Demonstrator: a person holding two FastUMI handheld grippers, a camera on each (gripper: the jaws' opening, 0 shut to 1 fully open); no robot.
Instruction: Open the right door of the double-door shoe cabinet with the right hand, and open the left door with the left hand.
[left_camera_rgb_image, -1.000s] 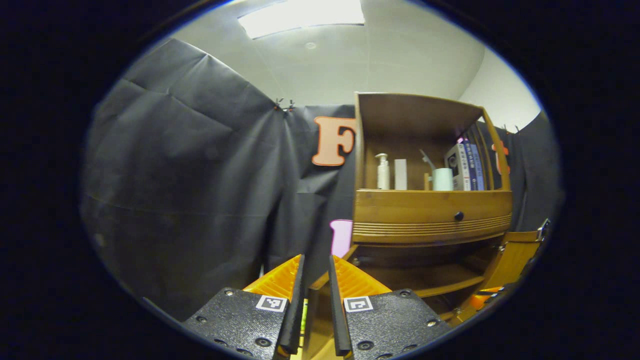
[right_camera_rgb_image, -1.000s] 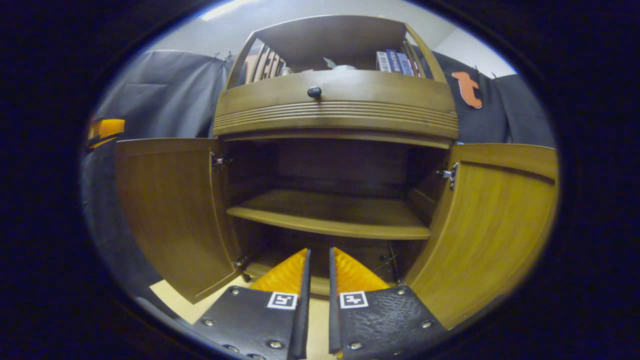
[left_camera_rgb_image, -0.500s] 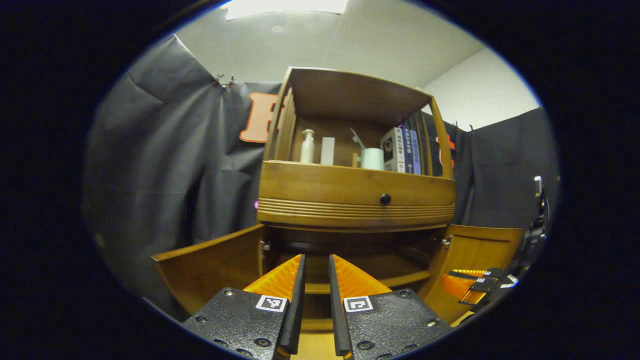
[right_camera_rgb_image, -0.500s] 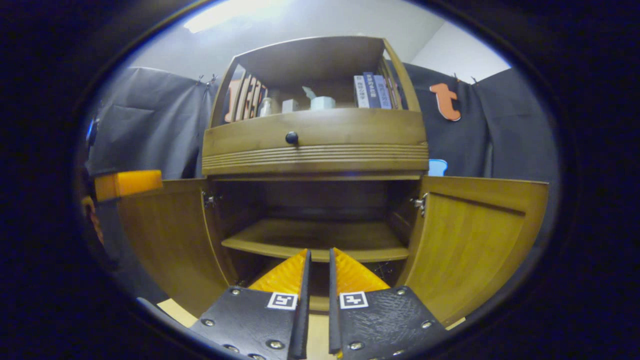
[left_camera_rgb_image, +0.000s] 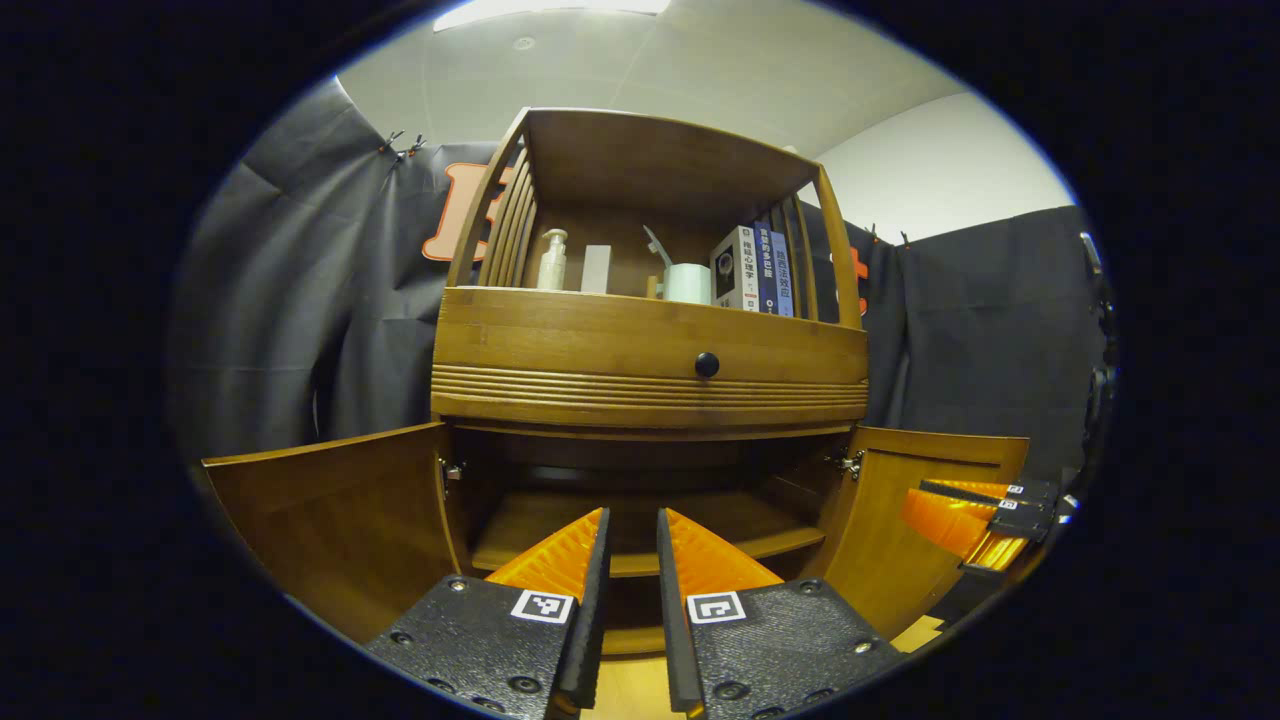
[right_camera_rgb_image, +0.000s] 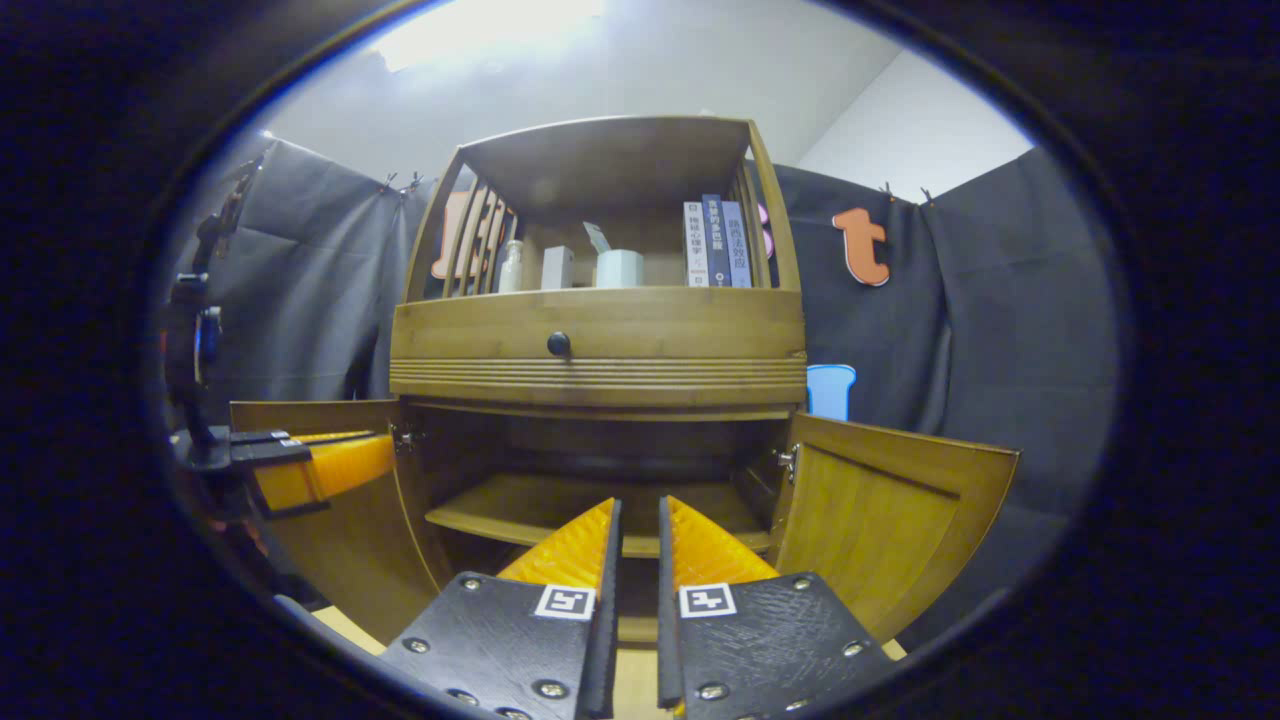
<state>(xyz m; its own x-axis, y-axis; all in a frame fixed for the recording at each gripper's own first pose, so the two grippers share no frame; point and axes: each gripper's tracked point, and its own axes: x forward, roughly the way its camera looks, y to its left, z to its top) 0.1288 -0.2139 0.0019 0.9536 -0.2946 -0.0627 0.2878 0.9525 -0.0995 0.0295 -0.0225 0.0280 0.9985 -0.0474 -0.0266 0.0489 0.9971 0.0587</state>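
- Dark cloth walls hang behind a brown wooden double-door shoe cabinet (left_camera_rgb_image: 650, 370) with an open top shelf, a ribbed drawer with a round black knob (left_camera_rgb_image: 707, 364), and a lower compartment (right_camera_rgb_image: 600, 470) that stands exposed.
- Both doors are swung out; the left wooden door (left_camera_rgb_image: 340, 510) and the right wooden door (right_camera_rgb_image: 890, 510) stand at a wide angle to the cabinet front, so the task reads as done or nearly so.
- The left gripper (left_camera_rgb_image: 630, 530) has its fingers close together with a narrow gap and nothing between them; the right gripper (right_camera_rgb_image: 637, 525) is the same, narrow and empty; both hang in front of the compartment, apart from the wood.
- Risk one: the right gripper, seen from the left gripper view just in front of the right door's inner face, could knock that door on any sideways move and swing it back toward shut.
- Risk two: the left gripper sits likewise near the left door; a careless withdrawal could catch its edge.
- Risk three: pushing either door further could strain the small metal hinges (left_camera_rgb_image: 850, 463); whether the doors stay put unaided I cannot tell.
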